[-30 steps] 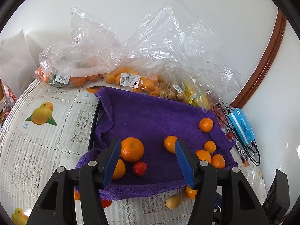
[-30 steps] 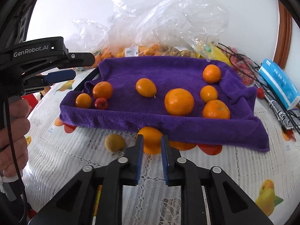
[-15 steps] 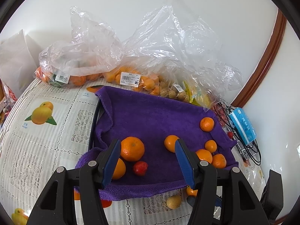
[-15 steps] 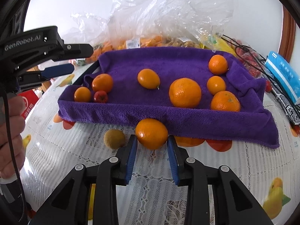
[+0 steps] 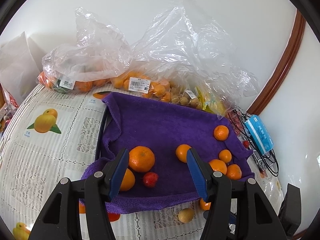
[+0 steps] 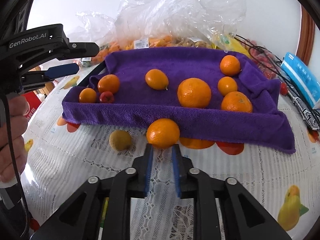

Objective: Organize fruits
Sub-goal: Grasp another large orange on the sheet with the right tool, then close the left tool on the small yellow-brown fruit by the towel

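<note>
A purple towel lies over a tray and carries several oranges and a small red fruit. One orange sits on the tablecloth against the towel's front edge, with a yellow-brown round fruit to its left. My right gripper is just behind that orange. Its jaws are closing to a narrow gap with nothing between them, the orange lying just past the tips. My left gripper hangs open above the towel's near left part, over a big orange, and holds nothing.
Clear plastic bags of oranges and small fruits are heaped at the back against the wall. A blue packet and black cables lie right of the towel. A person's hand holds the left gripper. A lace tablecloth with fruit pictures covers the table.
My right gripper's jaws widened beside the loose orange half a second ago and have narrowed again, with the orange now ahead of the tips. The left gripper's view has hardly changed.
</note>
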Available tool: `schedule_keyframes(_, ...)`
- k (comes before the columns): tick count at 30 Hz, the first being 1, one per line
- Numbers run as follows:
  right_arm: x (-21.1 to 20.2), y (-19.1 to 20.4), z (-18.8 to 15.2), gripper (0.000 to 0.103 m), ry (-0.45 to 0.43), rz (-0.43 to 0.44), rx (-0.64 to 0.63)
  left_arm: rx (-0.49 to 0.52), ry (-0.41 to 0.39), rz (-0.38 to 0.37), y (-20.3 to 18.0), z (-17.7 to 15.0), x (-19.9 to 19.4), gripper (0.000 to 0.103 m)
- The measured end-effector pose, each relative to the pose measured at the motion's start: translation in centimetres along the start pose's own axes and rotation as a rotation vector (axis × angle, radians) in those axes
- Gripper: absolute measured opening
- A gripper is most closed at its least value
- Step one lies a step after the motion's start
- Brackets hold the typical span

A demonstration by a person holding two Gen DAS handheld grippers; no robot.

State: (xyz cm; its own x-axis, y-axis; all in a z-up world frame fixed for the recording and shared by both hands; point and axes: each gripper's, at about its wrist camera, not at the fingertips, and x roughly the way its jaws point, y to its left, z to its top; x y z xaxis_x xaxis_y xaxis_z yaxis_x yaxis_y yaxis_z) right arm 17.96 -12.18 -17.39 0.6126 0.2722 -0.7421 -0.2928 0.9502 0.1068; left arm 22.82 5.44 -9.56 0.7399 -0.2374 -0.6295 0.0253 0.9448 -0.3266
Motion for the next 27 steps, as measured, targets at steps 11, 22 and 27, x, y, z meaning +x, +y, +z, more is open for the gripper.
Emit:
schedule_keyframes(11, 1.7, 0.1, 1.3, 0.037, 0.019, -0.029, 0.012, -0.003, 0.006, -0.007, 0.2, 0.0, 0.1, 0.057)
schedule_keyframes(22, -1.7, -0.9, 0.7, 0.037, -0.043, -0.028, 0.024, 0.042, 0.006, -0.001, -0.8, -0.5, 0.1, 0.057)
schedule_keyframes(27, -4.3, -2.8, -0.2, 0.037, -0.076, -0.077, 0.043, 0.085, 0.005, -0.015, -2.0, -1.2, -0.4, 0.057)
